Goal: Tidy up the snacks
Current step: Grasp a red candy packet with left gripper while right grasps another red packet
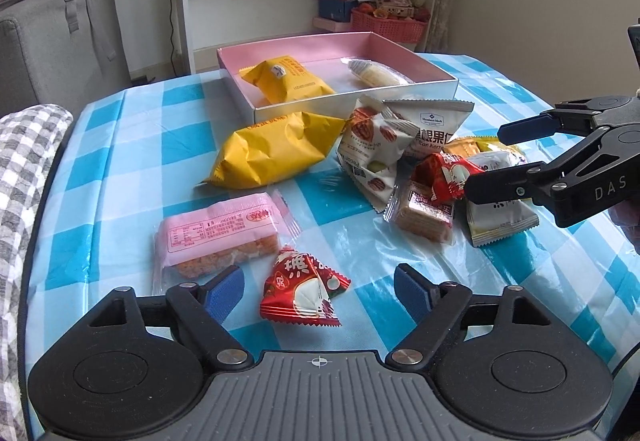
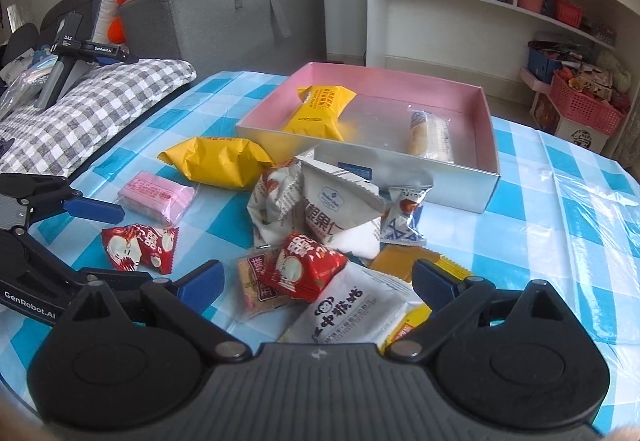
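**Two open claws hang over the snack pile**

Your left claw (image 1: 318, 287) tips down toward the table. Its blue pads are apart, with the small red crinkly snack packet (image 1: 302, 291) sitting between them. The pads do not press on it, so nothing is held. Just behind it lies the pink wrapped bar with an orange-brown cake inside (image 1: 222, 239).

Your right claw (image 2: 316, 281) also tips down. Its jaws are spread wide over the heap of snacks. Between them lie a second red crinkly packet (image 2: 300, 271) and a white flat pouch with black letters (image 2: 344, 315). The pads are not squeezing either one, so this claw holds nothing too.

Further out, a big yellow puffy bag (image 1: 272, 151) lies on the table, just in front of the box. Beside it are a white bag with red round pictures (image 1: 370, 145) and a white pouch with a zigzag top edge (image 1: 434, 131).

The shallow box, pink inside and white outside (image 1: 336, 107), stands at the far side of the table. In it are a smaller yellow bag (image 1: 286, 81) and a pale snack in clear wrap (image 1: 374, 75), well apart.

All of this rests on the blue and white checked tablecloth (image 1: 132, 177).
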Demonstrator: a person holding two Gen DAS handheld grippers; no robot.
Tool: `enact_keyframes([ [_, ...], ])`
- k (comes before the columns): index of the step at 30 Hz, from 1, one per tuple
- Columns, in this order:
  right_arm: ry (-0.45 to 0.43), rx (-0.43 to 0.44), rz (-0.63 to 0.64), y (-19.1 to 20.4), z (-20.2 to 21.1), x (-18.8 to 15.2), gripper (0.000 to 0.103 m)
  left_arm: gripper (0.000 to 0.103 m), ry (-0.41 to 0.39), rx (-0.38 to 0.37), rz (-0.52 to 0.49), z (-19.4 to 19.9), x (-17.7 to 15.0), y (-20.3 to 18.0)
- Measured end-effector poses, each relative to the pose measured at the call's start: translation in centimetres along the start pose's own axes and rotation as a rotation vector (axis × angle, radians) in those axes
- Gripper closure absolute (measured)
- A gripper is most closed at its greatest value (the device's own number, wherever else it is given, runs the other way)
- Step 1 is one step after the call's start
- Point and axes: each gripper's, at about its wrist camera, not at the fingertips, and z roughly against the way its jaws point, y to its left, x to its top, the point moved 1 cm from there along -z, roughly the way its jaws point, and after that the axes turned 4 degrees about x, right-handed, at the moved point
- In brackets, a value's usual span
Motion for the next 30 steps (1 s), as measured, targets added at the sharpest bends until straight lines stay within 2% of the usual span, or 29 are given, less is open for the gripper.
enact_keyframes([
  [2, 0.01, 0.014, -0.007, 0.2, -0.3, 0.1, 0.01, 0.035, 0.009, -0.004, -0.001, -0.1, -0.1, 0.1],
  [9, 0.063, 0.036, -0.039, 0.9, -2.0, 0.5, 0.029, 0.058, 0.049, 0.008, 0.012, -0.3, -0.2, 0.6],
  [13, 0.067, 0.03, -0.067, 0.7, -2.3, 0.7, 0.034, 0.07, 0.069, 0.017, 0.031, -0.4, -0.1, 1.0],
  [19, 0.082, 0.012, -0.081, 0.4, -2.6, 0.8, 0.048, 0.075, 0.065, 0.026, 0.06, -0.2, 0.1, 1.2],
  [21, 0.086, 0.002, -0.082, 0.3, -2.6, 0.7, 0.059, 0.076, 0.065, 0.022, 0.071, -0.1, 0.3, 1.2],
  [24, 0.098, 0.002, -0.099, 0.0, -2.6, 0.8, 0.068, 0.076, 0.068, 0.021, 0.072, -0.1, 0.4, 1.0],
  [27, 0.104, -0.001, -0.104, 0.0, -2.5, 0.9, 0.075, 0.077, 0.066, 0.022, 0.07, 0.0, 0.7, 0.7],
  [30, 0.113, 0.0, -0.101, 0.1, -2.4, 1.0, 0.077, 0.077, 0.06, 0.02, 0.069, 0.1, 0.9, 0.3],
])
